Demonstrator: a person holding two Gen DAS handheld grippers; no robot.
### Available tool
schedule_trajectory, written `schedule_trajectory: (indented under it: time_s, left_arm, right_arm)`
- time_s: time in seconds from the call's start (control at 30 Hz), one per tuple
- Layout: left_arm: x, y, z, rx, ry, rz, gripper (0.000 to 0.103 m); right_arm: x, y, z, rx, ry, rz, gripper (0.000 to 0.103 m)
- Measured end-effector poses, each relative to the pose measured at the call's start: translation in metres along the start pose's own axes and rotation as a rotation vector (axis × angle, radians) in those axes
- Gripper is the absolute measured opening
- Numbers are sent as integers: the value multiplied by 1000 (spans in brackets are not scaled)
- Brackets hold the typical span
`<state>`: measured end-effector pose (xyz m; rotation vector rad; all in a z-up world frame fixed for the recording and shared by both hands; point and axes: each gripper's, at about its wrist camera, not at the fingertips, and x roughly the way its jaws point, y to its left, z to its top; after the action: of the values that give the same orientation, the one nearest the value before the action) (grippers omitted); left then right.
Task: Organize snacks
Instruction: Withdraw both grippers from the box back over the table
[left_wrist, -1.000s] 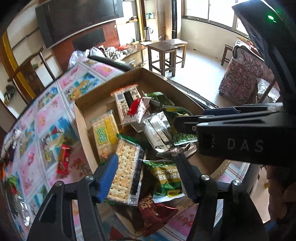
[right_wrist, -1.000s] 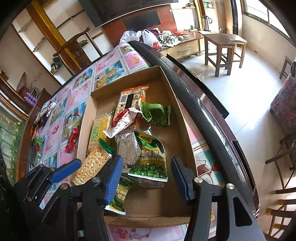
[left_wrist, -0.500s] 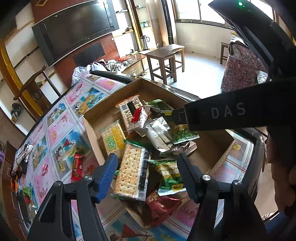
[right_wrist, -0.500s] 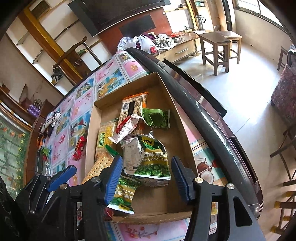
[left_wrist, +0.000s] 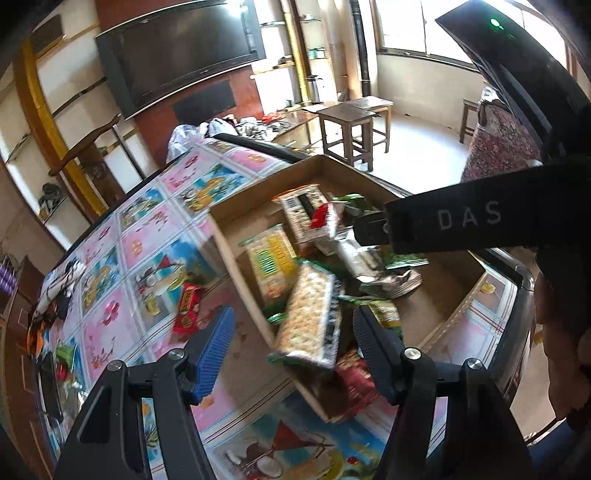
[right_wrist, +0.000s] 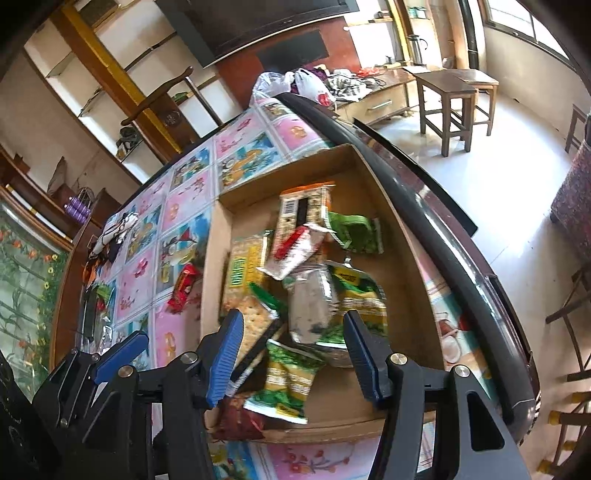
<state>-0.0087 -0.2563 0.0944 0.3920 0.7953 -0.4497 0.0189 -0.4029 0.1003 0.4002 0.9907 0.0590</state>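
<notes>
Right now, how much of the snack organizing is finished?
Mostly done: many packets, including the cracker pack, already lie in the cardboard box. In hand: nothing; left gripper and right gripper are open. Left: the red snack on the tablecloth.

Cardboard box (right_wrist: 402, 258), centre frame, on patterned tablecloth (right_wrist: 192, 199); filled with snack packets: cracker pack (right_wrist: 251, 321), green pea bags (right_wrist: 291, 380), silver pouch (right_wrist: 314, 310). Red snack packet (right_wrist: 183, 284) left of box, on cloth. Right gripper (right_wrist: 291, 354), lower centre, jaws apart, empty. Left gripper (right_wrist: 118, 350), lower left. Wooden stool (right_wrist: 448, 107), upper right.
</notes>
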Motion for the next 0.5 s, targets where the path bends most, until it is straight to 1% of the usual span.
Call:
schedule_trajectory:
  time_s: [0.27,0.4,0.5]
  left_arm:
    - [-18,54,-18,-150,0,48,66]
    - [-27,89,-35,-252,13,79,67]
    - [-33,118,-52,-332,25,112,67]
  right_arm:
    - [9,36,-2,-65,8,25,60]
    - [12,58,-1,-106,6,38,61]
    - [19,77,0,-135,21,56,61]
